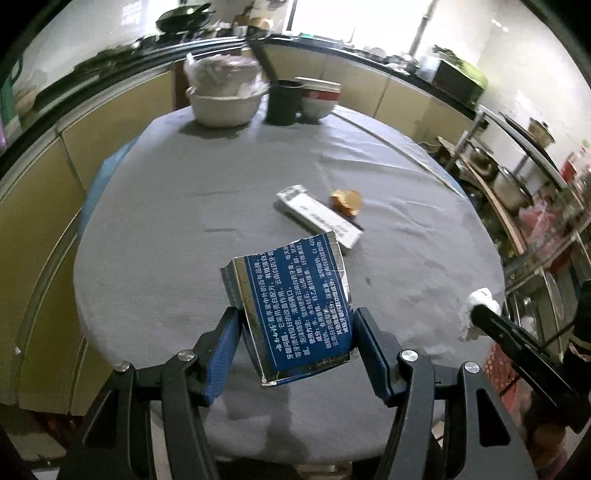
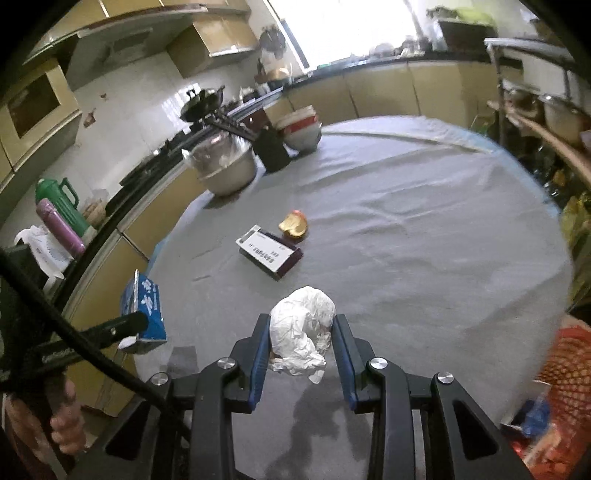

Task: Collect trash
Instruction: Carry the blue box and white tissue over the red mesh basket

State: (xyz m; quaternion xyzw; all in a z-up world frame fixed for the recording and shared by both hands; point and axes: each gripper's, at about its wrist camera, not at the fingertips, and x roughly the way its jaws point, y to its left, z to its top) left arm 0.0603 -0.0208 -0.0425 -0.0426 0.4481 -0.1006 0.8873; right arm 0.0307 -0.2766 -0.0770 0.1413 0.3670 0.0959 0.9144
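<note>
Blue-padded left gripper (image 1: 295, 343), black-armed, clamped on a flattened blue-and-silver carton printed with white text (image 1: 295, 302), held above the near part of the grey-clothed round table (image 1: 166, 229). Blue-padded right gripper (image 2: 301, 343) closed tight on a crumpled white paper wad (image 2: 303, 328), also lifted over the cloth. Seen from the right wrist, same blue carton (image 2: 146, 306) at the table's left edge between the left gripper's black fingers (image 2: 122, 325), with a hand (image 2: 62, 424) on the handle below. Farther in, near the table's middle, a long white-and-purple cardboard box (image 2: 267, 253) lying flat, and just beyond it, close beside, a small crumpled gold wrapper (image 2: 294, 224). At the far edge, a plastic-covered steel basin (image 2: 227, 164), a dark cup (image 2: 271, 147) and stacked red-and-white bowls (image 2: 301, 131), all close together. Beyond the table, yellow cabinets (image 2: 380, 90) under a dark counter, and a bright window (image 2: 343, 29).
</note>
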